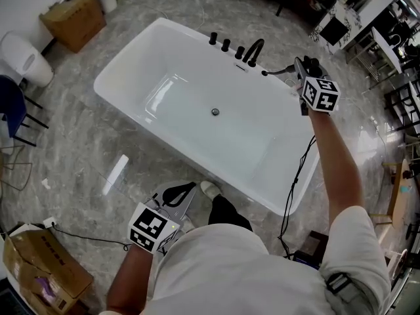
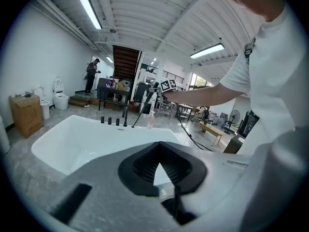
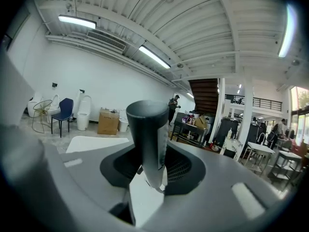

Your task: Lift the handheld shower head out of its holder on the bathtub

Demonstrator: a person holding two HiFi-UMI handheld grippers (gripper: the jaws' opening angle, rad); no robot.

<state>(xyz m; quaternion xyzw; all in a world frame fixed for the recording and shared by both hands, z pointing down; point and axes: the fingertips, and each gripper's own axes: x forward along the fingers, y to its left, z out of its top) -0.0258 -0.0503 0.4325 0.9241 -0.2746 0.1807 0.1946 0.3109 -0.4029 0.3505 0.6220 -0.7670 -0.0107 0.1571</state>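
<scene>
Right gripper view: handset (image 3: 147, 139) between jaws

Cardboard box (image 1: 73, 20), toilet (image 1: 25, 59), blue chair (image 1: 12, 110)

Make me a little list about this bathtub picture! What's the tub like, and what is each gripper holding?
bathtub: white, no water
faucet: black, on the far rim
right gripper: closed on the shower head, above the tub's corner
hose: runs from the rim to the shower head
left gripper: shut, holding nothing
</scene>
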